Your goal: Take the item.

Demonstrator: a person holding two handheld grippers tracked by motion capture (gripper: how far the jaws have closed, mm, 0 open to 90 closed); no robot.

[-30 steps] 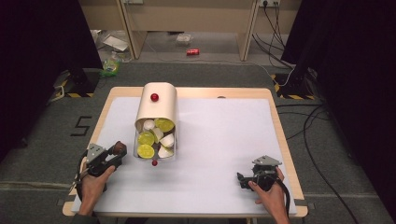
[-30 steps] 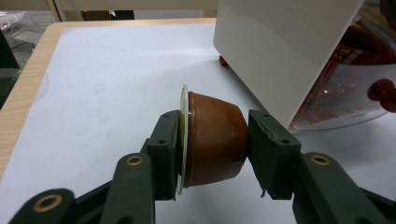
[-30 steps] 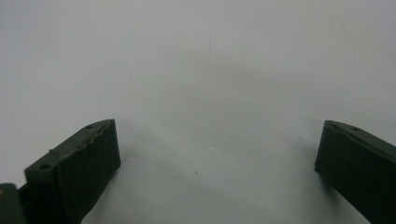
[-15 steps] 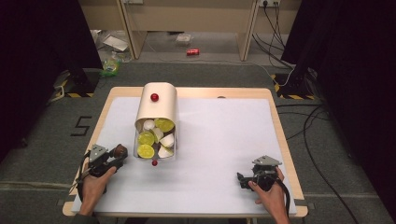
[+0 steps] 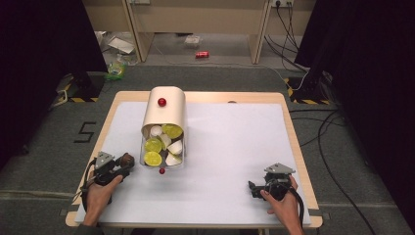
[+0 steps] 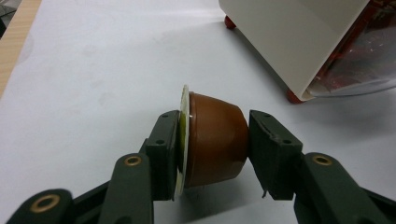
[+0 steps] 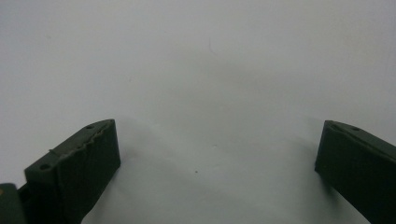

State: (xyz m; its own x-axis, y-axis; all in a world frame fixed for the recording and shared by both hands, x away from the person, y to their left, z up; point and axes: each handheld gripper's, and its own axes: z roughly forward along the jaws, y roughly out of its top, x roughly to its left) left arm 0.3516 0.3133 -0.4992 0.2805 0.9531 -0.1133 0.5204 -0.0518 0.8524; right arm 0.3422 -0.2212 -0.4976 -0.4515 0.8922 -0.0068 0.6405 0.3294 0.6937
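1. The right gripper (image 5: 255,188) rests near the surface's (image 5: 235,147) front right corner, held by the person's right hand (image 5: 284,205); in the right gripper view its jaws stand spread wide over bare white surface, with nothing between them.
2. The left gripper (image 6: 215,144) sits near the front left, in the left hand (image 5: 98,193). Its jaws pinch a brown capsule (image 6: 215,143) lying on its side, one jaw on the pale foil lid, the other on the base.
3. Just beyond the capsule stands a cream dispenser box (image 5: 165,120) with red feet and a red knob (image 5: 161,102) on top.
4. Its clear front bin (image 5: 163,147) holds a heap of capsules, some yellow-green lidded (image 5: 152,158), some white (image 5: 175,147).
5. Past the surface, on the floor, lies a red can (image 5: 201,54) among cables.
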